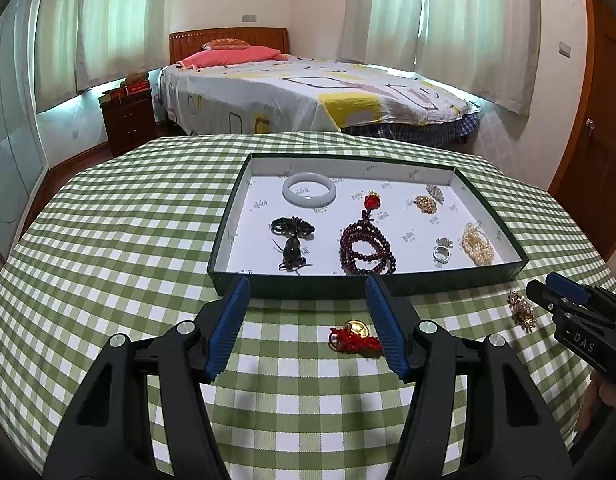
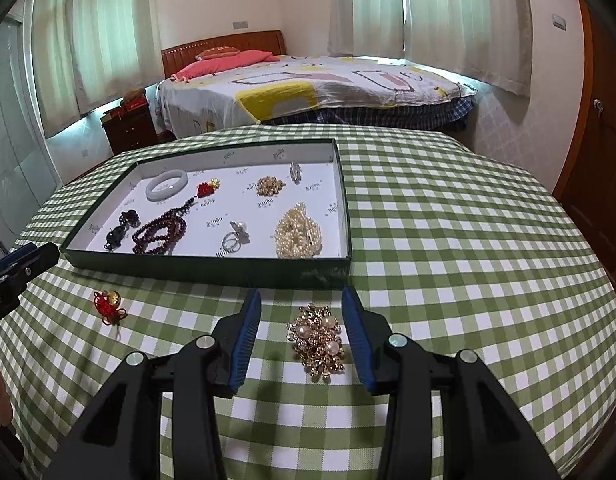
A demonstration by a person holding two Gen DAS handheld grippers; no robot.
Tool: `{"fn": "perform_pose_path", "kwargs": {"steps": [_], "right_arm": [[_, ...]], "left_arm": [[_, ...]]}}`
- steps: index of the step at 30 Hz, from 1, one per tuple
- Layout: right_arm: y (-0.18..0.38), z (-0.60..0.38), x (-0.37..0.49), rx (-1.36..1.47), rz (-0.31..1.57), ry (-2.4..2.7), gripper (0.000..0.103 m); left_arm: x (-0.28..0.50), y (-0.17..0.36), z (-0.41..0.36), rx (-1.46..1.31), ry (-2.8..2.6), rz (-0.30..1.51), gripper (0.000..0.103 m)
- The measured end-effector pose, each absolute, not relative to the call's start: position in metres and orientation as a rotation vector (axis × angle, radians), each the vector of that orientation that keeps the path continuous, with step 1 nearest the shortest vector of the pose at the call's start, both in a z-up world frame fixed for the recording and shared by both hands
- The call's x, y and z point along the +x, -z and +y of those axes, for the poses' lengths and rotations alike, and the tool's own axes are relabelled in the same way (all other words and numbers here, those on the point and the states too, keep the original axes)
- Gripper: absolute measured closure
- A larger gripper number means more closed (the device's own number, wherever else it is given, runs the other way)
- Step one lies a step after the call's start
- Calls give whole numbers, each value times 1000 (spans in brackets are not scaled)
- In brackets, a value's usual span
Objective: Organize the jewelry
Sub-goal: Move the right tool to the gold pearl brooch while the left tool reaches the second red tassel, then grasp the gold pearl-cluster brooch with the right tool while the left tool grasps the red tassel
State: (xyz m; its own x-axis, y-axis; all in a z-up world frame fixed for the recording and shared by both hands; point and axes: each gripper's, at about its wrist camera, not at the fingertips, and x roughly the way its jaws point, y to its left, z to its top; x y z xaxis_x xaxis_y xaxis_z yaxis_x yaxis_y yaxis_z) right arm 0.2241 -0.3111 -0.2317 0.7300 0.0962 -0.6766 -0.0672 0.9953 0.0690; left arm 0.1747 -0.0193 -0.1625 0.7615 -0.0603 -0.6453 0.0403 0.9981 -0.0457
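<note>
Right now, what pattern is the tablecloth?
Green and white checks on the tablecloth, clearest in the right wrist view.

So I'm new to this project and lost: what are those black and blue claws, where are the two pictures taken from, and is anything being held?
The claws are hand-held two-finger grippers, one per hand, each with a camera looking along its fingers. One picture is from the left gripper, the other from the right gripper. On the checked tablecloth a shallow tray holds jewelry. Outside it lie a red knot charm and a gold pearl brooch. Each sits between open jaws; nothing is held.
</note>
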Motion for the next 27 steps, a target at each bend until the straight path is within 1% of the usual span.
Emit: {"fn": "perform_pose_path", "kwargs": {"steps": [6, 27], "right_arm": [[238, -313, 226, 43, 771, -85, 59], [259, -312, 231, 30, 847, -89, 59]], "left_arm": [[177, 168, -16, -40, 45, 723, 44], [174, 185, -17, -47, 54, 770, 43]]}}
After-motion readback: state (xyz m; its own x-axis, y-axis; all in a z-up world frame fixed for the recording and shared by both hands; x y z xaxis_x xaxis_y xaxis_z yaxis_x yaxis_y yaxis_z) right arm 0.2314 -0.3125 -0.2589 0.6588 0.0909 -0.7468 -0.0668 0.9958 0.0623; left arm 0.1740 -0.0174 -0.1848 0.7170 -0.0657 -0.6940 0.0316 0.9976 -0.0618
